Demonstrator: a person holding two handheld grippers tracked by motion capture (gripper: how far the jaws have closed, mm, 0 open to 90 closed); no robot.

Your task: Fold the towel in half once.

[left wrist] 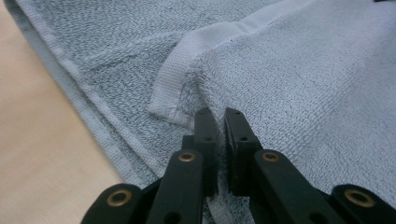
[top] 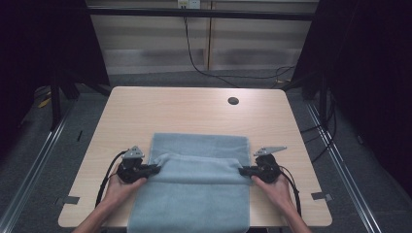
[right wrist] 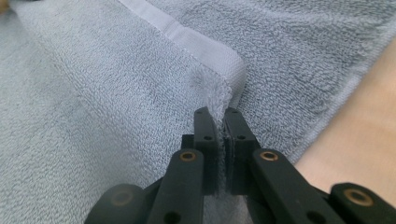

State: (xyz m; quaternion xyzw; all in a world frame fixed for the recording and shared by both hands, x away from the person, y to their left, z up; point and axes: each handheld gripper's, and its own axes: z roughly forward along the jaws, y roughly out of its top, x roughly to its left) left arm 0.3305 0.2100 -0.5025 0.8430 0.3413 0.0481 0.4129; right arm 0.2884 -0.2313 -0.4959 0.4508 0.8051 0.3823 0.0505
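Note:
A light blue towel [top: 197, 184] lies on the wooden table [top: 194, 111], with its near part hanging over the front edge. A folded-over layer crosses its middle, hem edge facing away. My left gripper [top: 156, 168] is shut on the left corner of that layer, and the towel [left wrist: 303, 84] fabric is pinched between its jaws near the hem. My right gripper [top: 241, 171] is shut on the right corner, where the towel [right wrist: 93, 116] edge rises between the pads. Both grippers sit low over the towel, a hand behind each.
A round cable hole [top: 233, 101] sits in the table's far right part. Bare wood lies beyond the towel and at both sides. Black cables trail from the grippers toward the front edge. Dark curtains and metal rails flank the table.

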